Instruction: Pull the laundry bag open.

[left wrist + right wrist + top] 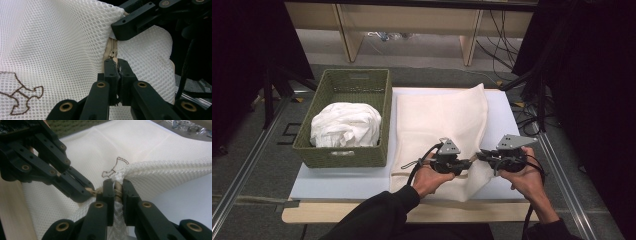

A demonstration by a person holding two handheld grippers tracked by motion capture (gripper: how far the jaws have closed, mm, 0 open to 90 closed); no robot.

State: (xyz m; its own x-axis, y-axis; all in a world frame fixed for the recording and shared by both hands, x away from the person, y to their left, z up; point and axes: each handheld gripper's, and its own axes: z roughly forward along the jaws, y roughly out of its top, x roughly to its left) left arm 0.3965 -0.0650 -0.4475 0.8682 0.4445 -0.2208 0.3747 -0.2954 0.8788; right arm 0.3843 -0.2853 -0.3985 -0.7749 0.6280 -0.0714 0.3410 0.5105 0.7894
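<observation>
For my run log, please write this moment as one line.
left gripper: shut on zipper pull | right gripper: shut on mesh bag edge by zipper | bag: on table | basket: holds white cloth

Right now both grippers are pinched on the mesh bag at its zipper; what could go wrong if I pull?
1. The left gripper grips only the small zipper tab at its jaw tips, so it may slip off.
2. The right gripper clamps bunched mesh at the zipper end; hard pulling could snag or tear the mesh bag.
3. The bag lies loose on the table, so it may drag toward the basket.
</observation>
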